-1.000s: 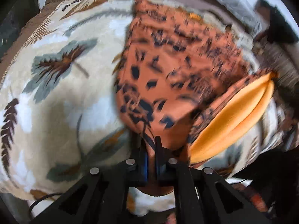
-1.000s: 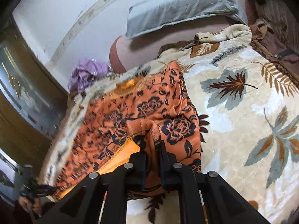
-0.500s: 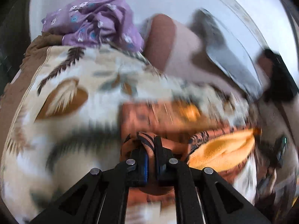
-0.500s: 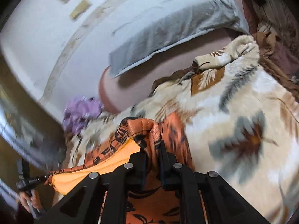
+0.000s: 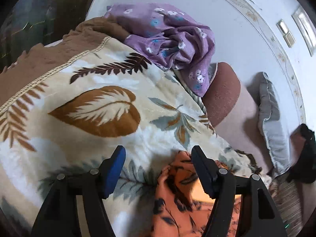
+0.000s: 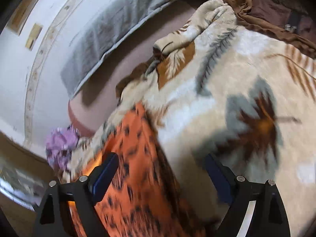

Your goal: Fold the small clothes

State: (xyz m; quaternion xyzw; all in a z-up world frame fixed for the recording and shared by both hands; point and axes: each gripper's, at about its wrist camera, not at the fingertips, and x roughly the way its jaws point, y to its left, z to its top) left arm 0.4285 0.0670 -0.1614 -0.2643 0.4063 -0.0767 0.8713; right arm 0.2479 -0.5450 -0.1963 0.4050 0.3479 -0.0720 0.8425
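In the left wrist view, the left hand-held gripper [image 5: 158,158] is seen with its blue-padded fingers spread wide and nothing held between them. Just below the right-hand finger, the orange garment with a dark floral print [image 5: 177,203] is seen lying bunched on the cream plush blanket with brown and grey leaf patterns [image 5: 94,110], which covers the bed. Farther off, a crumpled purple cloth with small white and blue flowers [image 5: 169,37] is shown sharply at the blanket's far edge, beside a brown bolster [image 5: 223,96] and a grey pillow [image 5: 272,118] against the white wall [image 5: 227,19].

In the right wrist view, the right hand-held gripper [image 6: 162,167] is likewise seen agape and empty, and the orange garment [image 6: 138,177] is shown at greater length, stretched away from the fingers across the blanket [image 6: 227,79]. The purple cloth [image 6: 59,144] appears there only as a blurred patch, while the grey pillow [image 6: 122,15] is seen in full. A brown fabric [image 6: 266,23] at the blanket's far right is shown in this view alone.
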